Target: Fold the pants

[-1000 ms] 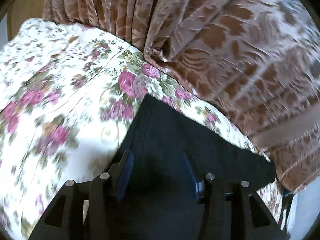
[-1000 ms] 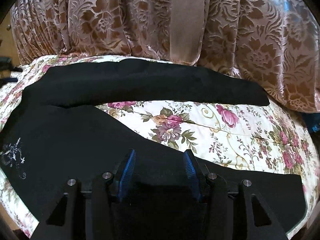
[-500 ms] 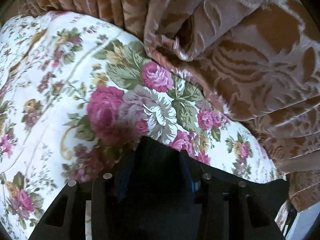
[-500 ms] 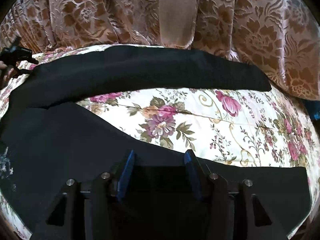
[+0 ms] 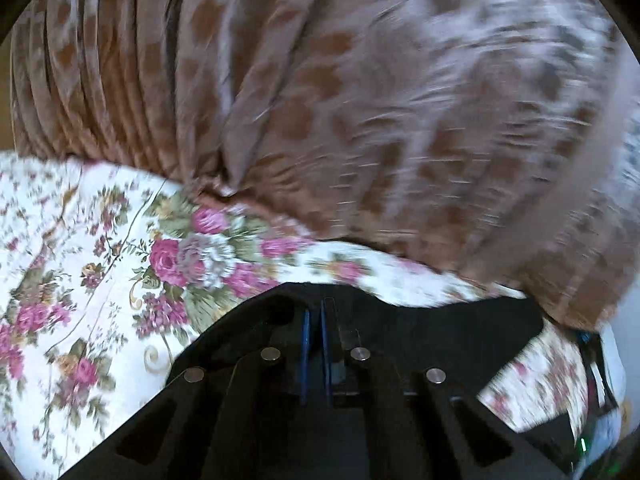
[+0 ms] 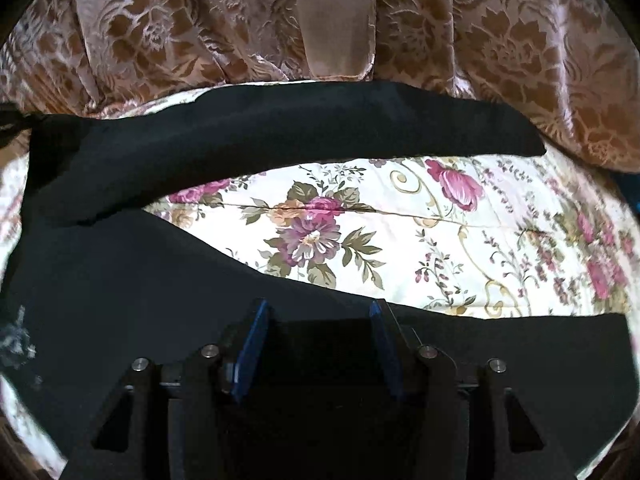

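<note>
Now black pants (image 6: 120,288) lie spread on the floral bed (image 6: 460,216), legs apart. Left hand-held gripper (image 5: 315,320) is clenched on their edge; right hand-held gripper (image 6: 318,320) hovers released over them, near brown curtains (image 6: 520,40).

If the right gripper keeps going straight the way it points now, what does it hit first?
Most likely the near leg of the black pants: the right gripper stands open right over that cloth, which fills the space between its fingers. The floral bedspread lies just beyond; depth is hard to judge.
</note>
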Available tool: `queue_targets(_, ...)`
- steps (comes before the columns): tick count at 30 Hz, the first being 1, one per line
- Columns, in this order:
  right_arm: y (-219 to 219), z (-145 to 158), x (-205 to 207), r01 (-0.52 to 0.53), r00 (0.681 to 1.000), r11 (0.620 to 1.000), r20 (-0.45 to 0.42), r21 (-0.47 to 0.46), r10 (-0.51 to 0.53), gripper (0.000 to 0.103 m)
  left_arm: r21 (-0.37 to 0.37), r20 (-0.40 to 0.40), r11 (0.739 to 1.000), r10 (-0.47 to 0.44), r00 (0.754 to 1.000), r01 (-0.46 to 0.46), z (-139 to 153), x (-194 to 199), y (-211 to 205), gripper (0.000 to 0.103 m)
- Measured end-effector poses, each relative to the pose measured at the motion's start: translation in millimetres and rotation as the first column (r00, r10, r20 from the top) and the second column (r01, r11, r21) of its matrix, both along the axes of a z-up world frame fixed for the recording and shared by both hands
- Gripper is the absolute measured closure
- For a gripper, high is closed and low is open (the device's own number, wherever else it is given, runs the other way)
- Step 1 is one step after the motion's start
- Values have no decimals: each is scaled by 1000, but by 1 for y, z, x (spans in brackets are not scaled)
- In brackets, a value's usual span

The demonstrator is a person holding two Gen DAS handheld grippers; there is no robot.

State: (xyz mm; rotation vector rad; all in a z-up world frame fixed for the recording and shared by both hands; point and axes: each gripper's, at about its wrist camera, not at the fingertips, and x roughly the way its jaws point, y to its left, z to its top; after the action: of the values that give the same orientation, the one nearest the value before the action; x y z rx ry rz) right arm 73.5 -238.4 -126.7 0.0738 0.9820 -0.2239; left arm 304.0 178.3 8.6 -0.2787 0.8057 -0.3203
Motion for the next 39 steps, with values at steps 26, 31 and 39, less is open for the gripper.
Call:
queue_targets(26,-64,33,179,123,991,742,-38,659,-130,63,-84,89,983,-158,984,165,-7,-225,-9,99)
queue_targets(31,-72,18,213,199,980,770,-98,607,-175,80,-60,76,986,-150,986,155,-5,-210,-4,99)
queue_targets(39,-76,49,199,75,993,796,27,600,-114,95,85,170,996,-22,985,7,42,-128,26,99)
